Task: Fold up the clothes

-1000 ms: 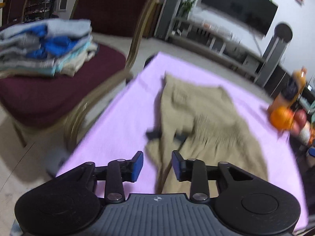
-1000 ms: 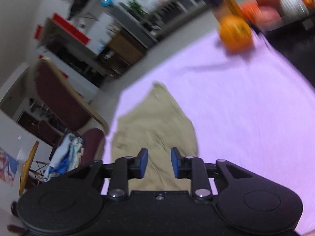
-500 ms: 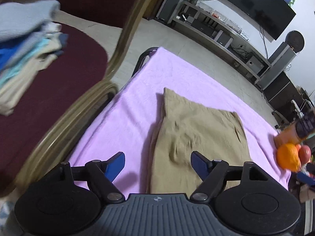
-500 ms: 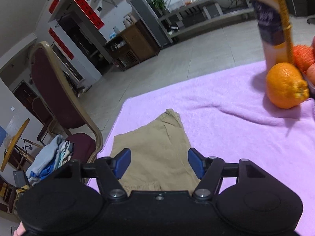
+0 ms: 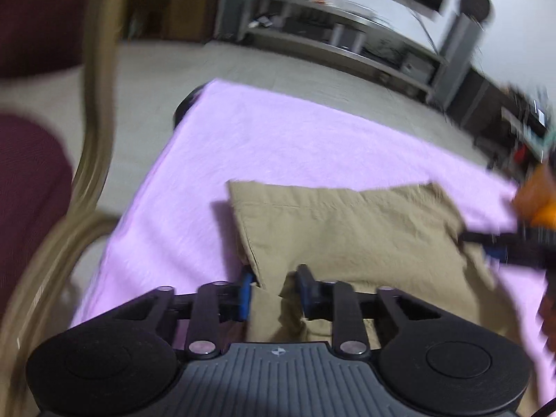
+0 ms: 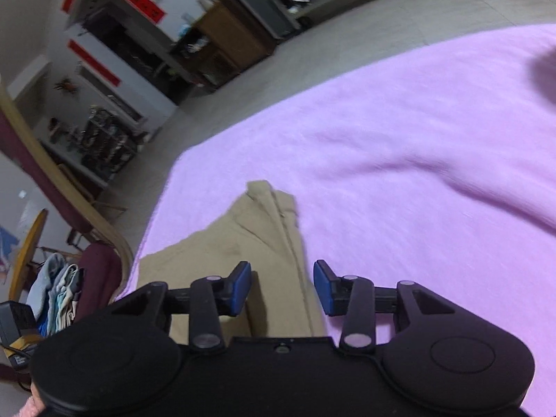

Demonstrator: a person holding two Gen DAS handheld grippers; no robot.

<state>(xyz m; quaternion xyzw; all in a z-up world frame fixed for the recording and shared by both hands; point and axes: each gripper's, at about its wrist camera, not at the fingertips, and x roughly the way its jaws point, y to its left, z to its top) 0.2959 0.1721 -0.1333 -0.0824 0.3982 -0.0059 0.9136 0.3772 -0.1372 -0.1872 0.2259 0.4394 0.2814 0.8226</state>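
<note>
Left gripper [image 5: 272, 292]: fingers [image 5: 246, 295] part-closed, with a fold of the khaki garment [image 5: 347, 229] bunched between the blue pads; whether the pads actually pinch it cannot be told from this view. The gripped spot is the garment's near-left edge, next to a seam.

Right gripper [image 6: 282, 286]: fingers [image 6: 241, 286] spread moderately wide, nothing held. The khaki garment [image 6: 243, 243] lies below and between them, its right-hand edge running up through the gap; the right pad sits over bare cover.

The garment lies flat and folded on the near-left part of the bench, which carries a lilac cover [image 5: 278, 132]. In the left wrist view the right gripper [image 5: 504, 246] shows as a blurred dark shape at the garment's right edge.

Further left, off the bench, a maroon chair [image 6: 100, 271] bears a stack of folded clothes [image 6: 55, 295] on its seat.

At the far right, blurred, an orange object [image 5: 537, 194] rests on the cover.
</note>
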